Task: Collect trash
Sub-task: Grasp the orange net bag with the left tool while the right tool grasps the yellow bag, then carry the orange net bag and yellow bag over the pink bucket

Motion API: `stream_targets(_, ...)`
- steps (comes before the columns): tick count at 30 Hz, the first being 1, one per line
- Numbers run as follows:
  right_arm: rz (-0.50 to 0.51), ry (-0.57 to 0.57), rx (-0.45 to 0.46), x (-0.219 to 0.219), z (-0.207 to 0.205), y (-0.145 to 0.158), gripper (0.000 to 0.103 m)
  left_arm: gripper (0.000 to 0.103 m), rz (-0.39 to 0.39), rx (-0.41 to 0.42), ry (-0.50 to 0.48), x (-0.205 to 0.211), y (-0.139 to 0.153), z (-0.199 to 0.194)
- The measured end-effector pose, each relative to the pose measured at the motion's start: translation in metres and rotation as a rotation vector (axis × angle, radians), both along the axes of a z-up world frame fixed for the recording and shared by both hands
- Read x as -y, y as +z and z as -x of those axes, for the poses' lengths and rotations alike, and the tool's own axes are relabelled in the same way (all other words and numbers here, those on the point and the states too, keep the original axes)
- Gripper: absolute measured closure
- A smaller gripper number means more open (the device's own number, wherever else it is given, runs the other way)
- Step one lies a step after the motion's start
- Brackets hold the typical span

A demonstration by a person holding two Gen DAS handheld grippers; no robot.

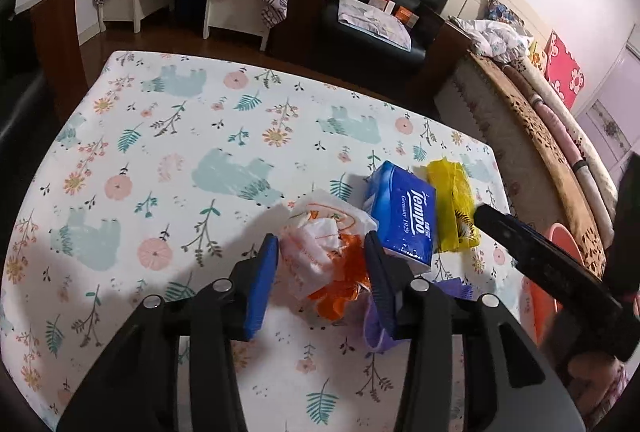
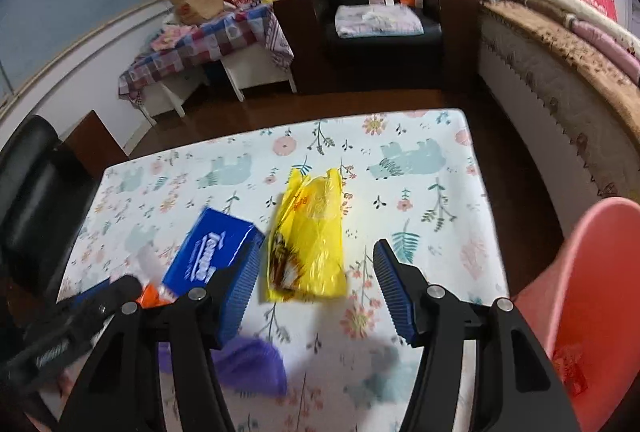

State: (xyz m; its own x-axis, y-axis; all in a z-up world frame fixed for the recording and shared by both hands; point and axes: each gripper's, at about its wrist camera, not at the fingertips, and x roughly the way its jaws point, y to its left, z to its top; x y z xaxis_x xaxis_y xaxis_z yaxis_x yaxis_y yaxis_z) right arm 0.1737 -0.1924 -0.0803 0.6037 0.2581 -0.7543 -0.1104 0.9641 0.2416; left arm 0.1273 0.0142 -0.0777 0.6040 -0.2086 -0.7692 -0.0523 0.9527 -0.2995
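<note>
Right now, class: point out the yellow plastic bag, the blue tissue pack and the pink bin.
yellow plastic bag [image 2: 308, 240]: right wrist view, middle of bag.
blue tissue pack [image 1: 404, 218]: left wrist view, printed top face.
pink bin [image 2: 580, 272]: right wrist view, outer wall.

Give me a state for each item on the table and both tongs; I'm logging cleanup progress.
White-and-orange wrapper: crumpled, lying on table, between left tongs' fingers, not gripped.
Blue tissue pack: lying flat, untouched.
Yellow bag: flattened, lying beside the pack.
Purple bag: crumpled, near table edge.
Left tongs: open.
Right tongs: open, empty.
</note>
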Motion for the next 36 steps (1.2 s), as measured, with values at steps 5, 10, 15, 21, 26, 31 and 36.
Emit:
stream_targets(5,0.001,0.004,-0.052,-0.001,-0.017,-0.018,0.069,0.058,0.013,0.000,0.002,0.001,-0.002,-0.003)
stream_targets(10,-0.009,0.024,-0.058,-0.001,-0.014,-0.025,0.096,0.064,0.003,0.022,0.000,0.004,0.000,-0.001)
stream_targets(15,-0.012,0.030,-0.014,0.002,0.006,-0.010,0.098,0.066,-0.037,0.067,0.009,0.006,0.012,0.008)
stream_targets(21,-0.030,0.021,0.019,0.014,0.044,0.010,0.098,0.066,-0.075,0.117,0.003,0.017,0.035,0.026)
stream_targets(26,-0.050,-0.004,0.025,0.033,0.079,0.023,0.098,0.066,-0.092,0.138,-0.033,0.038,0.047,0.042)
stream_targets(31,-0.057,-0.037,0.046,0.053,0.107,0.031,0.098,0.066,-0.106,0.165,-0.080,0.065,0.058,0.054)
stream_targets(36,-0.056,-0.102,0.069,0.086,0.129,0.040,0.098,0.066,-0.093,0.194,-0.147,0.097,0.065,0.066)
